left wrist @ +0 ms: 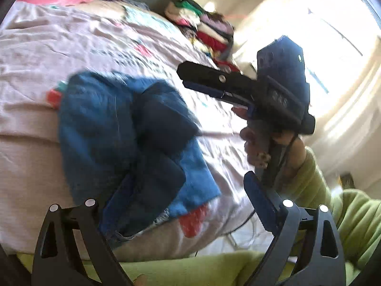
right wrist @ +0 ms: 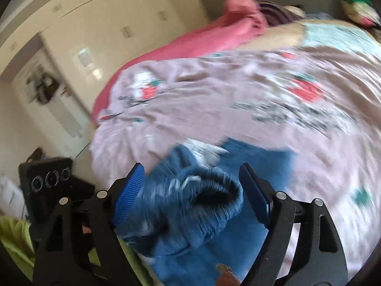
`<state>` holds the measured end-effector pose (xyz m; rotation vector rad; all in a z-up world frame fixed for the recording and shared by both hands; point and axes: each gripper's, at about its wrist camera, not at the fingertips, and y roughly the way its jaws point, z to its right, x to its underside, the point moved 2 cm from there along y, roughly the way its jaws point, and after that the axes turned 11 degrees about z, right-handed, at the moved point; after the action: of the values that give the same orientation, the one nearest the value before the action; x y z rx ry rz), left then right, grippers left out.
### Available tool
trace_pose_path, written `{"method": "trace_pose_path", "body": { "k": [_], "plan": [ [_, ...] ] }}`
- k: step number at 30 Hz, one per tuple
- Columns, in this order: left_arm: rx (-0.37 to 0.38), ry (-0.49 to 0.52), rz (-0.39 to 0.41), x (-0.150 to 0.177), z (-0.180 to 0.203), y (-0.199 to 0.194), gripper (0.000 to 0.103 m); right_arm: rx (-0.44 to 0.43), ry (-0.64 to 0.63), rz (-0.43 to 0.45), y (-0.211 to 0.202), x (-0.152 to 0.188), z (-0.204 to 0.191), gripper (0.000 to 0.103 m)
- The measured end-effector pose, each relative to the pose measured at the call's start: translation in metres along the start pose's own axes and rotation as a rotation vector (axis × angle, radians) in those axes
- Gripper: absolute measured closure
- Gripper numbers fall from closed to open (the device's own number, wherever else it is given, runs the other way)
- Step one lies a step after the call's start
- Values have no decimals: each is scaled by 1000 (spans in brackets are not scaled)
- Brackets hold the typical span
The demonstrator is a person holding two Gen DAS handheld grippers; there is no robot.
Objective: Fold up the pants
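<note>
Blue pants (left wrist: 95,131) lie bunched on the pinkish printed bed sheet (left wrist: 47,59), near the bed's front edge. My left gripper (left wrist: 190,178) hovers over their near end, jaws wide open, holding nothing. A hand in a green sleeve (left wrist: 321,190) holds my right gripper (left wrist: 183,74) above the sheet to the right of the pants. In the right wrist view, the gathered elastic waistband with its drawstring (right wrist: 202,202) sits between the blue pads of my right gripper (right wrist: 193,190). The jaws stand apart and do not pinch it. Both views are motion-blurred.
A stack of folded clothes (left wrist: 209,31) stands at the far side of the bed, and a pink blanket (right wrist: 214,38) lies at its head. A cream wardrobe (right wrist: 95,23) is beyond the bed. A black phone with round lenses (right wrist: 47,178) shows at the left. A bright window (left wrist: 333,47) glares.
</note>
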<state>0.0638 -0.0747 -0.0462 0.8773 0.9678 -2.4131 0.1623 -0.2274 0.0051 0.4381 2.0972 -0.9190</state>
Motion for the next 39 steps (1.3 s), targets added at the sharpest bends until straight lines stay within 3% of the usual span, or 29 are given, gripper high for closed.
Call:
{"method": "trace_pose_path", "body": {
  "k": [4, 6, 8, 10, 13, 17, 24, 27, 30, 31, 32, 36, 39],
  "plan": [
    [-69, 67, -75, 12, 8, 23, 9, 10, 3, -29, 0, 16, 0, 23],
    [-90, 84, -80, 11, 6, 25, 9, 90, -42, -60, 8, 23, -1, 23],
    [-84, 71, -74, 10, 4, 22, 9, 223, -91, -99, 17, 30, 9, 23],
    [-79, 64, -68, 12, 4, 19, 9, 245, -67, -111, 16, 36, 21, 23],
    [-85, 61, -51, 12, 4, 9, 8, 189, -16, -80, 8, 35, 22, 23],
    [-132, 70, 17, 4, 3, -22, 5, 185, -109, 5, -23, 27, 6, 21],
    [-388, 53, 125, -28, -42, -61, 5, 132, -333, 48, -63, 36, -40, 19],
    [-409, 49, 145, -38, -48, -66, 5, 45, -431, 21, -68, 51, -68, 19],
    [-376, 30, 141, -50, -47, -57, 7, -50, -529, -16, -64, 66, -94, 19],
    [-370, 43, 127, -55, -45, -49, 21, -66, -560, -34, -60, 71, -101, 20],
    [-365, 57, 115, -58, -44, -40, 45, -72, -584, -49, -57, 75, -106, 25],
    [-325, 68, 48, -60, -38, -9, 69, -112, -687, -119, -33, 92, -124, 38],
    [-336, 113, 0, -57, -36, 14, 72, -119, -774, -152, -16, 101, -131, 49]
  ]
}}
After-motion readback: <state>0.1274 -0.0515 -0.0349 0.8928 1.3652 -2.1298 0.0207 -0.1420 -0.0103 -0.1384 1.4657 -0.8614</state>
